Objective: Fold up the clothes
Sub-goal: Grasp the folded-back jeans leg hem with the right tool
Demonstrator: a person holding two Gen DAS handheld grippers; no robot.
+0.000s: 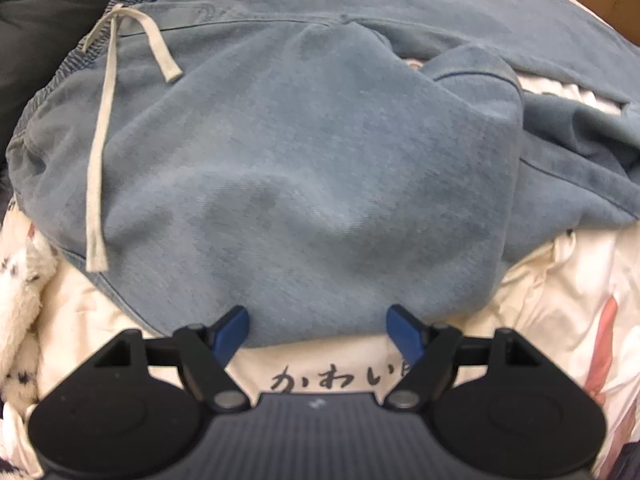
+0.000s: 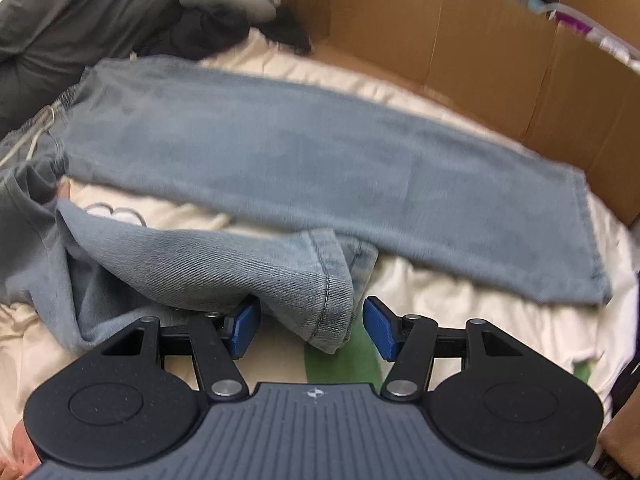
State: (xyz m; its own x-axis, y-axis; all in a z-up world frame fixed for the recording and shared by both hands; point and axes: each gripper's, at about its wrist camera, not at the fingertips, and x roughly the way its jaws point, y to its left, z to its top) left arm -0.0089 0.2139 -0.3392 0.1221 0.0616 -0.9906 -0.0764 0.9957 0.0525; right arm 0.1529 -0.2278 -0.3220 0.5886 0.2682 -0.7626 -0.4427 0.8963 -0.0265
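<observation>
Now the left gripper (image 1: 318, 330), jaws spread and holding nothing, sits at the near edge of the pale blue denim drawstring trousers (image 1: 304, 184), whose bunched seat rises just ahead of it on the cream printed bedcover (image 1: 560, 300). The right gripper (image 2: 312, 328), likewise spread, has the near leg's stitched hem (image 2: 328, 292) between its blue fingers (image 2: 244, 326), unpinched; the other leg lies flat beyond. A good pinch, I judge, takes both hem layers deep before lifting.

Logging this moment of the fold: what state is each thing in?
Jeans: one leg spread flat, the other bunched.
Bunched leg's hem: between the right claw's fingers, not clamped.
Drawstring: loose, lying over the denim.
Left claw: open at the fabric's edge.
Right claw: open.
</observation>
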